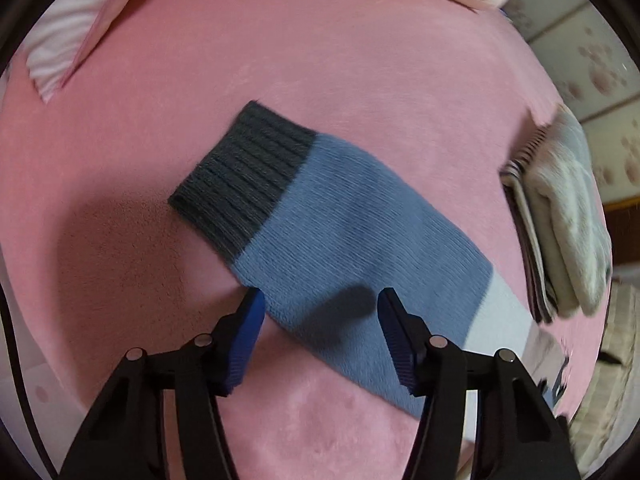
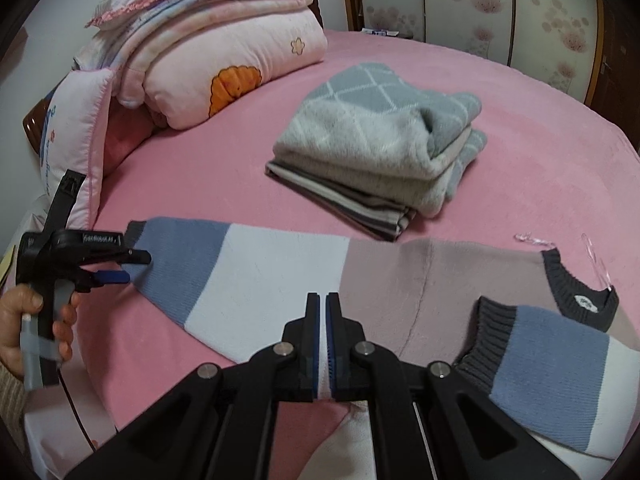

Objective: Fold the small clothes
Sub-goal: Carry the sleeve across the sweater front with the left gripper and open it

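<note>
A colour-block knit sweater (image 2: 384, 280) lies flat on the pink bed (image 2: 520, 120). Its bands are blue, white and mauve, with dark grey cuffs and collar. Its left sleeve (image 1: 340, 232) stretches out, ending in a grey cuff (image 1: 244, 176). My left gripper (image 1: 320, 300) is open, pointing steeply down, its blue pads either side of the sleeve's blue part without pressing it. In the right wrist view this left gripper (image 2: 124, 268) sits at the sleeve's end. The other sleeve (image 2: 560, 368) lies folded across the body. My right gripper (image 2: 324, 300) is shut over the white band; whether fabric is pinched I cannot tell.
A stack of folded grey clothes (image 2: 376, 152) sits behind the sweater, also at the right edge as the stack (image 1: 568, 216). Folded pink quilts (image 2: 224, 60) and a pillow (image 2: 76, 148) fill the back left. A clear hanger (image 2: 596, 260) lies by the collar. A hand (image 2: 24, 320) holds the left gripper.
</note>
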